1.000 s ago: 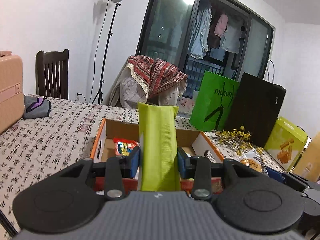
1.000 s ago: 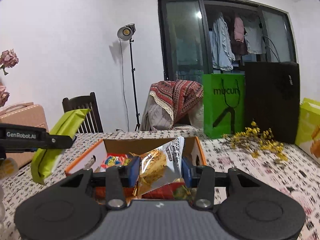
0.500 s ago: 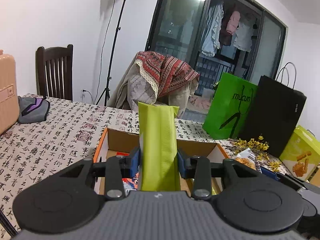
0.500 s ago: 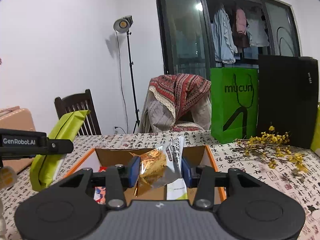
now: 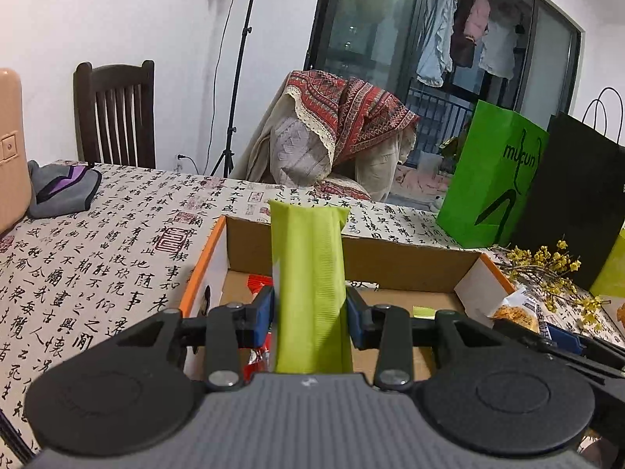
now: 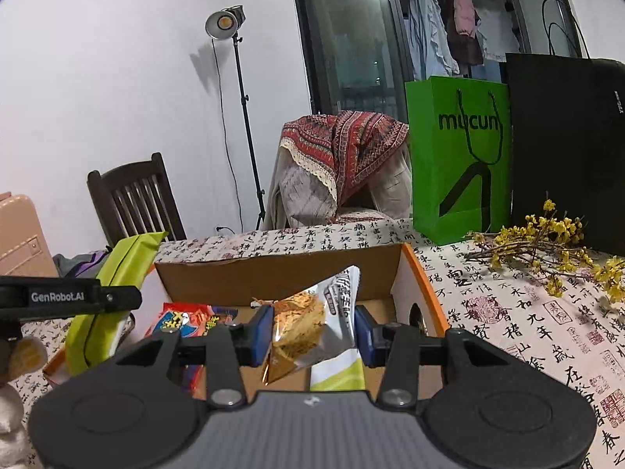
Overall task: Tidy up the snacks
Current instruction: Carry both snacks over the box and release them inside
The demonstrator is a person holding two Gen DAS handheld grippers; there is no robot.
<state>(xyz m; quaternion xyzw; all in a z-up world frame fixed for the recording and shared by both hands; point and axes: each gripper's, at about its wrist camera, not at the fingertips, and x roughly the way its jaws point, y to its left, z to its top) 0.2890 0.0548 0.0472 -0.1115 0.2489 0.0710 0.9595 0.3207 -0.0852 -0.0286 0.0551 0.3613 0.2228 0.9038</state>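
The left tool (image 5: 308,312) is closed on a lime-green packet (image 5: 308,273) that stands upright over the cardboard box (image 5: 390,265). The right tool (image 6: 312,328) pinches a clear snack bag (image 6: 308,324) above the same box, which sits on the patterned surface (image 5: 97,258) and holds a red packet (image 6: 183,318).

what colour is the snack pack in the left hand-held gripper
Plain lime green snack pack, no print visible on the side facing us; clearest in the left wrist view.

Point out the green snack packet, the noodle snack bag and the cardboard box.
green snack packet (image 5: 308,273), left wrist view, middle of its ribbed face.
noodle snack bag (image 6: 300,324), right wrist view, clear window over the noodles.
cardboard box (image 6: 281,273), right wrist view, far inner wall.
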